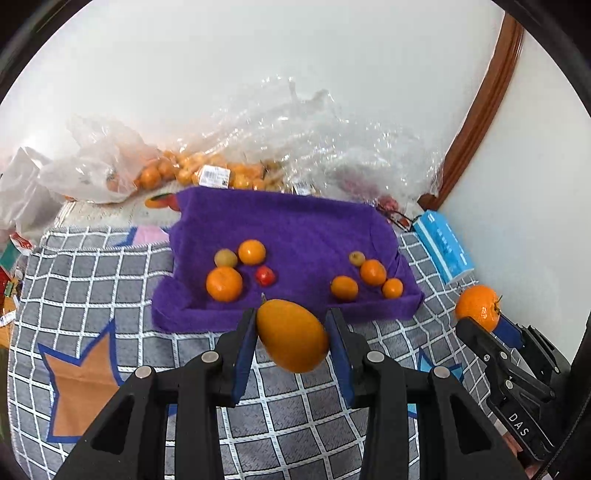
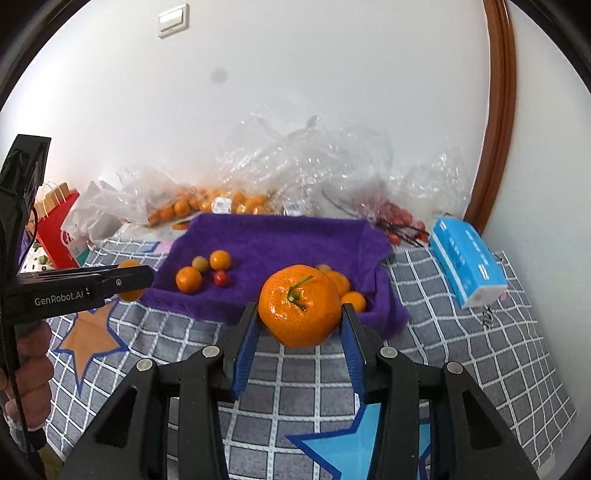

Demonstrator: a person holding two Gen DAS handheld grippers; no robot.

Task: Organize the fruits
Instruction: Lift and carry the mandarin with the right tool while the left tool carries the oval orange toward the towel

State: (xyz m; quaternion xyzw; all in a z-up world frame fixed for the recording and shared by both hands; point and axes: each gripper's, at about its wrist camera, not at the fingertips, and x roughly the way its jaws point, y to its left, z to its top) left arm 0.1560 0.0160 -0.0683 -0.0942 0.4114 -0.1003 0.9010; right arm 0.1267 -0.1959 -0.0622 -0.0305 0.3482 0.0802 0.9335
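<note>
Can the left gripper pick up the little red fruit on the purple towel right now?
Probably not: the left gripper is already shut on an oval orange fruit. The red fruit lies uncovered on the purple towel, so the path itself looks free.

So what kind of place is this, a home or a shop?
Probably a home: a grey checked blanket under a purple towel, a white wall switch and a blue tissue pack.

A blue tissue box [image 2: 467, 260] lies on my grey checked blanket [image 2: 480, 354]; a red paper bag [image 2: 55, 232] stands far left, a light switch [image 2: 173, 20] on the wall.
</note>
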